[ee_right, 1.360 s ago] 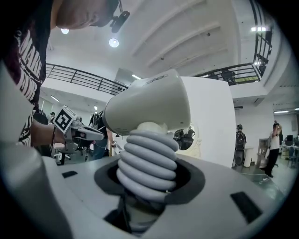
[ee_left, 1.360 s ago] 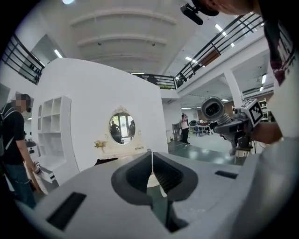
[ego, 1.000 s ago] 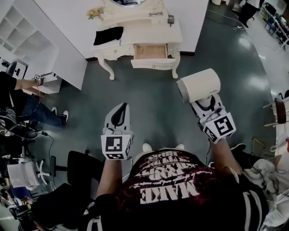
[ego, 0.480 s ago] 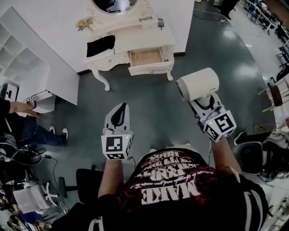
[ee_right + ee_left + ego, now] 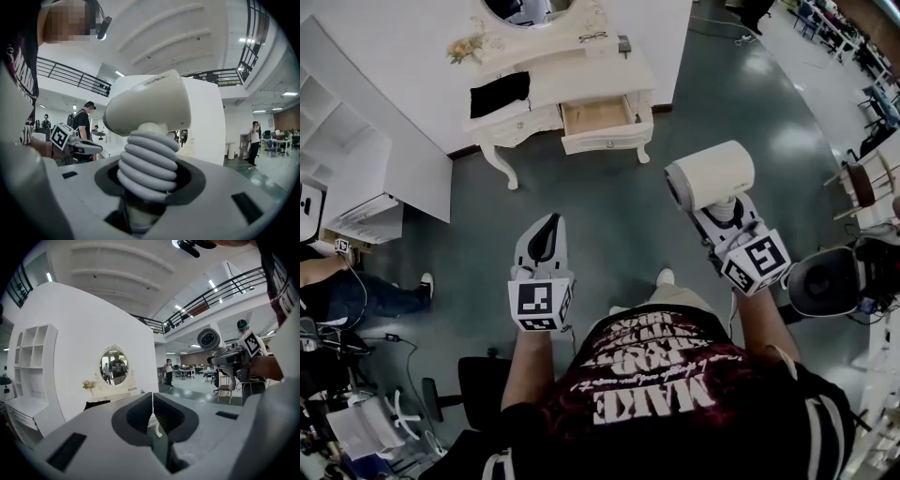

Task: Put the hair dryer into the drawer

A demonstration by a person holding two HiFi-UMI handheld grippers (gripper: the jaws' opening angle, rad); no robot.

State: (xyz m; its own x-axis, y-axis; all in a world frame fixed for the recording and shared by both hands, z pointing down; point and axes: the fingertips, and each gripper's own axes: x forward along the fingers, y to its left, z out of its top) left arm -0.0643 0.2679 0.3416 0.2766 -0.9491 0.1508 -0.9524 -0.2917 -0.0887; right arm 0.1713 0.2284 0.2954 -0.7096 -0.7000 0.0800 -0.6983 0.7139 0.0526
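A cream hair dryer (image 5: 711, 175) (image 5: 149, 108) stands upright in my right gripper (image 5: 724, 210), which is shut on its handle, wrapped in a coiled grey cord (image 5: 149, 161). My left gripper (image 5: 547, 232) (image 5: 153, 404) is shut with nothing between its jaws and is held at waist height beside the right one. Far ahead a cream dressing table (image 5: 581, 75) stands against the white wall, and its middle drawer (image 5: 597, 117) is pulled out and looks empty. Dark green floor lies between me and the table.
A black cloth (image 5: 499, 93) lies on the tabletop's left part; glasses (image 5: 592, 37) and a small dark box (image 5: 623, 43) sit near the oval mirror (image 5: 114, 367). White shelving (image 5: 342, 150) stands to the left. Chairs (image 5: 855, 186) and people are around the room's edges.
The dressing table has drifted left and slightly up in the head view as the person walks and turns. Both grippers keep their pose, and the hair dryer stays in the right one.
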